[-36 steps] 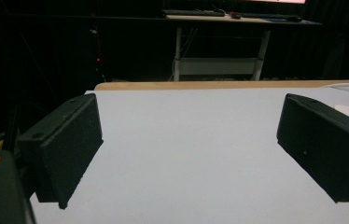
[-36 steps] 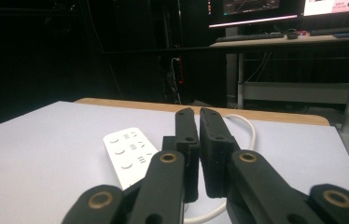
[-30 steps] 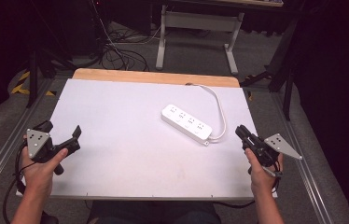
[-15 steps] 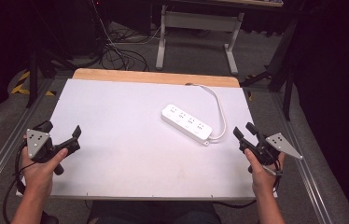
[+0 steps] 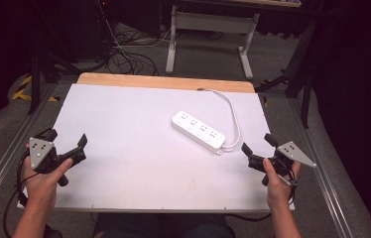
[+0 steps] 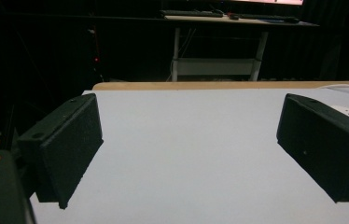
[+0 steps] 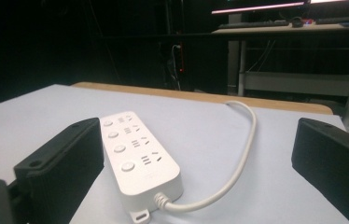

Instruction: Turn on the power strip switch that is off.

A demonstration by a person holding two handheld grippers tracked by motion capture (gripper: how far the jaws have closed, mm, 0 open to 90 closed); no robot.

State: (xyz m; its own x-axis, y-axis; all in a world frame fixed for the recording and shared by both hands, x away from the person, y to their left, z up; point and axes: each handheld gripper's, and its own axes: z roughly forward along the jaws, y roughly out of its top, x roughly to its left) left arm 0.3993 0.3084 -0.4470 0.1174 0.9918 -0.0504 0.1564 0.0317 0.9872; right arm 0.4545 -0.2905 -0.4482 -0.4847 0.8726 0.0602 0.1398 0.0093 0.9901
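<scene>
We judge the white plastic four-socket power strip (image 5: 198, 131) rigid, light, smooth; take it across its near end. Our right gripper (image 5: 256, 149) has just opened, empty; left gripper (image 5: 67, 141) gapes empty.

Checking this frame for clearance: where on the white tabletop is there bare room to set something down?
Bare: the whole stretch between the left claw and the power strip, plus the near edge. Crowded: the right side, where the strip's cable loops beside the open right claw.
</scene>
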